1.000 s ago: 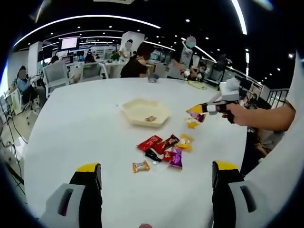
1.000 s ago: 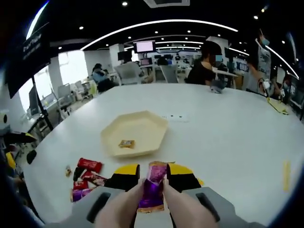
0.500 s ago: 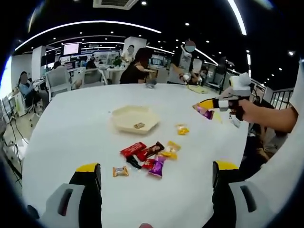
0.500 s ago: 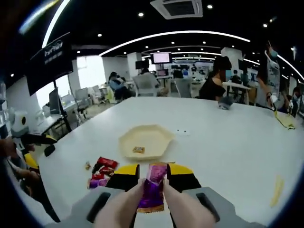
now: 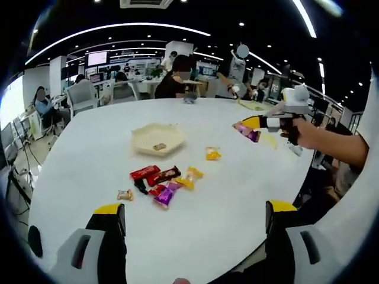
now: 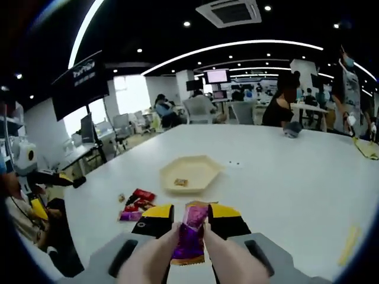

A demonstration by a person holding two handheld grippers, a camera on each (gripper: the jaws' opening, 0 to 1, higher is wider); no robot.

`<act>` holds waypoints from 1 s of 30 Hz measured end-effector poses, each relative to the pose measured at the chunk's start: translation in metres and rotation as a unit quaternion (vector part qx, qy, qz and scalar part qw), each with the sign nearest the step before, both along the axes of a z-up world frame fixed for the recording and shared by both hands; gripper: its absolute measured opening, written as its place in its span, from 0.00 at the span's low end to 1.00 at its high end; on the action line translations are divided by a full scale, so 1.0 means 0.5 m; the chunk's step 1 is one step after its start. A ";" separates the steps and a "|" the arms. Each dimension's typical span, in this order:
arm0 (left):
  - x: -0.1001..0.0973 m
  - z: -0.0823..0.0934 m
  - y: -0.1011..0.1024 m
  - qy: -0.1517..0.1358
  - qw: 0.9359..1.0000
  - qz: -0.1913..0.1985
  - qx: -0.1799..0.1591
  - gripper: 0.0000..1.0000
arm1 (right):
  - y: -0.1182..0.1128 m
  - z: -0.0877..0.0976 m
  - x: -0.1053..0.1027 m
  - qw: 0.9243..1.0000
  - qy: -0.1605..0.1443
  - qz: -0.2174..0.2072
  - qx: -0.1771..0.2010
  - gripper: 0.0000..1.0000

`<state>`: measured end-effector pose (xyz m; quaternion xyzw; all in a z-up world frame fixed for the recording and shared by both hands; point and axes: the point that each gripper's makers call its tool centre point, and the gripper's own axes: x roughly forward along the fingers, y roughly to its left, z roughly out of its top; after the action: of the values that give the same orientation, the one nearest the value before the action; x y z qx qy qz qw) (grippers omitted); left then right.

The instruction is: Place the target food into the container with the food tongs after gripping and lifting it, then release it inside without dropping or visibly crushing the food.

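Right gripper (image 6: 189, 223): closed on a purple snack packet (image 6: 190, 239), which is pinched upright between the yellow-tipped jaws; in the left gripper view the same gripper (image 5: 251, 124) is seen held in a hand (image 5: 301, 131) above the right side of the table, the purple packet (image 5: 247, 132) hanging from its tip clear of the surface.

Left gripper (image 5: 195, 216): jaws spread wide apart, nothing held between them; raised over the near edge of the table.

Table (image 5: 225, 195): large, white, rounded.

Container (image 5: 157, 138): a cream hexagonal tray, set toward the far middle of the table; one small wrapped snack (image 5: 159, 146) is lying inside it. In the right gripper view the tray (image 6: 204, 168) is seen beyond the held packet, well apart from it.

Loose snacks (image 5: 160, 182): a cluster of red, dark, yellow and purple packets is spread on the table nearer than the tray; one yellow packet (image 5: 212, 154) lies apart, to the right of the tray.

Surroundings: an open office with seated people (image 5: 176, 78) and chairs behind the far edge of the table.
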<state>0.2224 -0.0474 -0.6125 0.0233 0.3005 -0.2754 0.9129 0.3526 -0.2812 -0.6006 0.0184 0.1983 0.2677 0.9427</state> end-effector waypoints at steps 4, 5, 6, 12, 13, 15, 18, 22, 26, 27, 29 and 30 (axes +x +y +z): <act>-0.003 0.006 -0.004 -0.001 1.000 0.002 0.013 0.99 | 0.005 -0.002 -0.009 1.000 0.001 0.012 0.009 0.21; 0.000 0.012 -0.001 -0.005 1.000 0.004 0.021 0.99 | 0.005 -0.001 -0.010 1.000 0.001 0.014 0.010 0.21; 0.002 0.017 0.002 -0.008 1.000 0.007 0.024 0.99 | 0.004 -0.002 -0.009 1.000 0.000 0.014 0.010 0.21; 0.007 0.045 0.015 -0.021 0.999 0.016 0.034 0.99 | 0.013 0.006 0.000 1.000 -0.001 0.022 0.021 0.22; 0.008 0.045 0.017 -0.022 0.999 0.016 0.034 0.99 | 0.016 0.009 0.000 1.000 -0.002 0.023 0.021 0.22; 0.010 0.047 0.020 -0.023 0.999 0.016 0.035 0.99 | 0.023 0.014 0.002 0.999 -0.004 0.026 0.020 0.22; 0.013 0.051 0.026 -0.027 0.999 0.015 0.033 0.98 | 0.032 0.016 0.007 0.999 -0.004 0.028 0.016 0.22; 0.016 0.052 0.043 -0.031 0.999 0.006 0.028 0.98 | 0.050 0.028 0.016 1.000 -0.007 0.023 0.014 0.22; 0.024 0.052 0.069 -0.035 0.999 -0.002 0.019 0.98 | 0.081 0.041 0.023 1.000 -0.011 0.016 0.002 0.22; 0.028 0.052 0.078 -0.038 0.999 -0.007 0.015 0.98 | 0.091 0.046 0.026 1.000 -0.015 0.013 -0.006 0.22; 0.032 0.053 0.087 -0.042 0.999 -0.015 0.010 0.98 | 0.104 0.052 0.027 1.000 -0.018 0.011 -0.009 0.22; 0.035 0.049 0.099 -0.038 0.999 -0.023 0.009 0.98 | 0.113 0.057 0.029 1.000 -0.016 0.002 -0.013 0.22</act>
<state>0.2401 0.0023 -0.5881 0.0491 0.2677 -0.2922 0.9168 0.3673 -0.2245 -0.5718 0.0016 0.1866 0.2671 0.9454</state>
